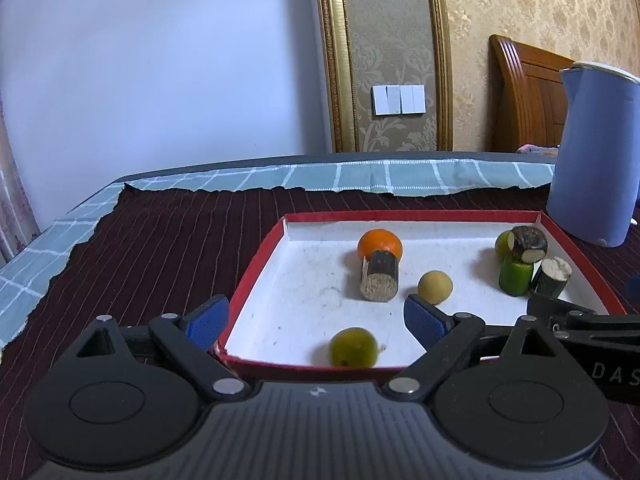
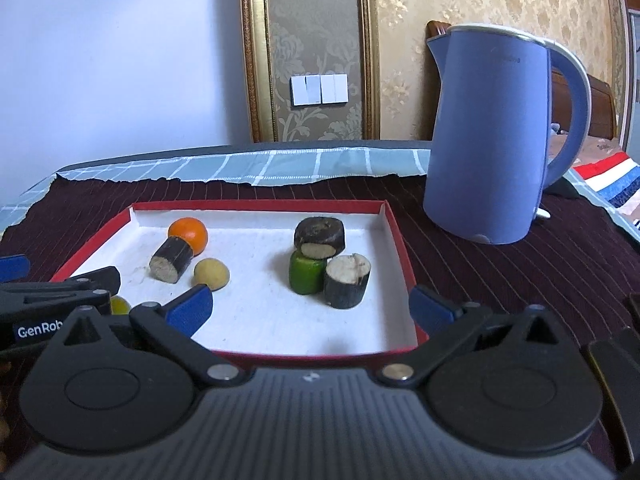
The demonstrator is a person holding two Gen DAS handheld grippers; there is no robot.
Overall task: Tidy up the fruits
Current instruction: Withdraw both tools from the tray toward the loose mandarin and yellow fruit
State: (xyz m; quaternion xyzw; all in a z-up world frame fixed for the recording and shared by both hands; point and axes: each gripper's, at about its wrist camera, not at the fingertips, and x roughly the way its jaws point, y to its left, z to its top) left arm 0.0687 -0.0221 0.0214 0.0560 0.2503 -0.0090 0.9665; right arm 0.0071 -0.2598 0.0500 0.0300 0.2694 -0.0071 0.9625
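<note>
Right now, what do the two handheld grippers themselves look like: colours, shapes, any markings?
Both are alike: the left gripper and right gripper have matte black bodies, ribbed in the middle, with two round discs, silver pivot pins and black linkage arms ending in blue textured finger pads. White lettering reading "GenRob" shows on the left one's side in the right wrist view. No cables or sleeves show.

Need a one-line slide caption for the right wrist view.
Open right gripper hovers at the red-rimmed tray holding an orange, cane pieces and green fruit, beside a blue kettle.
</note>
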